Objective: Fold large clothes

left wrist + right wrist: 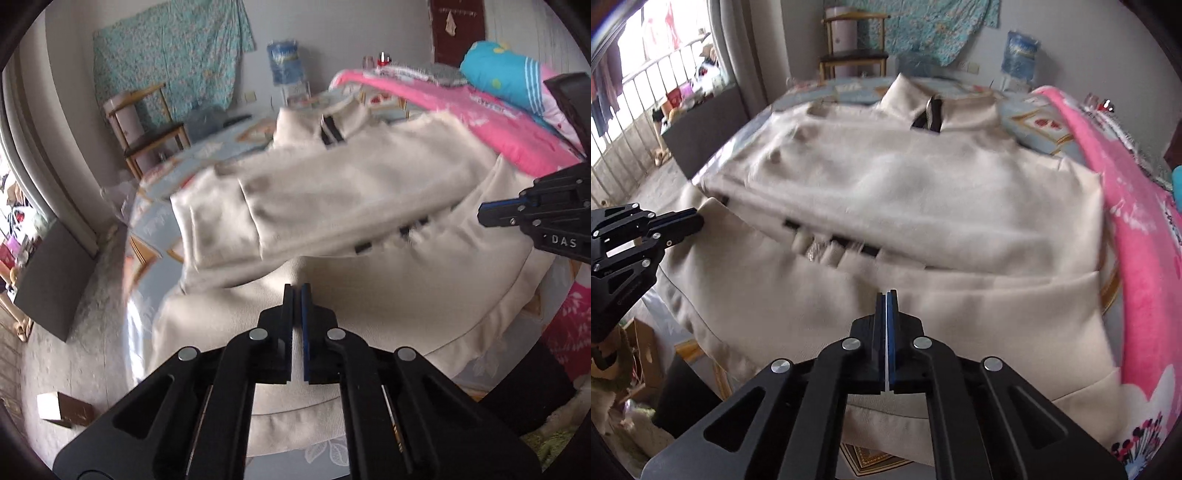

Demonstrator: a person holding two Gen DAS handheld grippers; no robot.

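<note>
Coat [332, 192] is lying spread across the bed [155, 221], collar [916, 96] at the far end, hem toward the cameras, both sleeves looking folded in over the body, cuffs with dark tabs [834, 242] meeting near the middle. Judging from that, the widthwise folds are done and the lengthwise fold is pending. Left gripper [296, 295] is hovering low over the hem area, fingers pressed nearly together with only a thin slit showing, nothing between them. Right gripper [887, 299] is looking the same: fingers narrow, no cloth pinched as far as I can see. In the right view the left gripper [696, 221] is sitting just beside the coat's left edge at a folded corner, tips touching or nearly touching the fabric; blur is making contact hard to call. Probably both are staging at the near end because the hem is what needs lifting toward the collar. Edges: hem is draping over the near bed edge, left side is running close to the bed's left edge, pink blanket [1137, 236] is crowding the right side and touching the coat. Open room is mostly forward along the coat toward the collar; little slack on the right. Risk: blanket snagging during the fold, sleeves sliding out.
</note>
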